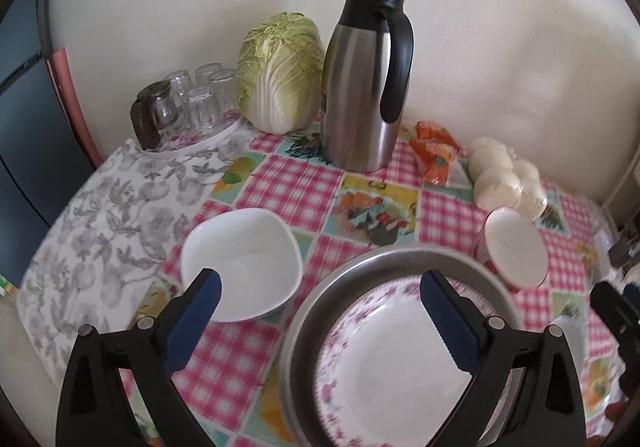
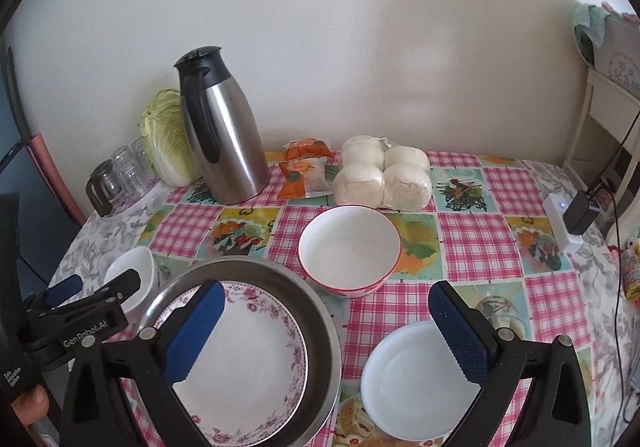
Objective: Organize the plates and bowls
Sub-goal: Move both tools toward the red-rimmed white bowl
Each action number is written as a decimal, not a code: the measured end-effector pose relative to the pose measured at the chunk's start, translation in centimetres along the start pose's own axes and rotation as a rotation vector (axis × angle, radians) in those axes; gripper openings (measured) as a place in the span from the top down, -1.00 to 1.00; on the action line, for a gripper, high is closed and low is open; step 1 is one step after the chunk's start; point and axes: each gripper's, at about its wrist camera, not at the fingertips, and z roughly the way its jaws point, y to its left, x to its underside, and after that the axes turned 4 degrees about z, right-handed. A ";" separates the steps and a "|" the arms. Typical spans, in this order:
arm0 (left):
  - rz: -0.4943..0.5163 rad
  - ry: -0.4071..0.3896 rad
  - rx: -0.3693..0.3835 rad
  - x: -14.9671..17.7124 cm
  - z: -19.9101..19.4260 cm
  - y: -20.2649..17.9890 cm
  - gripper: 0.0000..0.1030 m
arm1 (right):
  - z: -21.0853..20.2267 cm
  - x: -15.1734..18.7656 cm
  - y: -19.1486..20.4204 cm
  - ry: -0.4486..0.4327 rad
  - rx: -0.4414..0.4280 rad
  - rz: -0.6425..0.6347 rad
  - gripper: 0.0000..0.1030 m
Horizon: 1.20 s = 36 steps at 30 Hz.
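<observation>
Left gripper jaws wide apart, nothing between the blue pads, hanging above the table over the gap between a square white ceramic bowl and a round steel tray. Right gripper also spread wide, gripping nothing, hovering over the near table edge between the tray and a plain white shallow plate. Floral pink-rimmed white plate sits inside the steel tray, roughly centred. Plain white plate lies flat on the pink checked tablecloth just right of the tray, apart from it. Square white bowl is left of the tray, close beside it, upright. Round white bowl with red rim stands upright just behind the tray, contact unclear. Farther back: bag of white steamed buns, orange snack packets, tall stainless steel thermos jug with black handle, Chinese cabbage upright against the wall, upturned clear glasses on a round floral tray at back left. White charger block with black plug at right table edge.
</observation>
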 end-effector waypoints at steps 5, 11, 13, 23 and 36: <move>-0.040 0.019 0.052 -0.8 0.7 -0.4 -0.94 | 0.2 -0.8 -1.0 -0.012 0.023 0.022 -1.00; 0.018 -0.042 0.038 -1.7 0.9 -2.2 -0.94 | 1.0 -1.4 -2.7 -0.007 0.027 0.067 -1.00; 0.030 -0.054 0.054 -2.1 1.0 -2.6 -0.94 | 1.1 -1.7 -3.3 -0.020 0.025 0.083 -1.00; 0.054 -0.067 0.083 -3.2 3.0 -4.7 -0.94 | 3.8 -2.6 -5.3 -0.038 0.056 0.126 -1.00; 0.102 -0.069 0.142 -4.1 5.0 -6.9 -0.94 | 7.3 -2.8 -7.8 -0.017 0.051 0.210 -1.00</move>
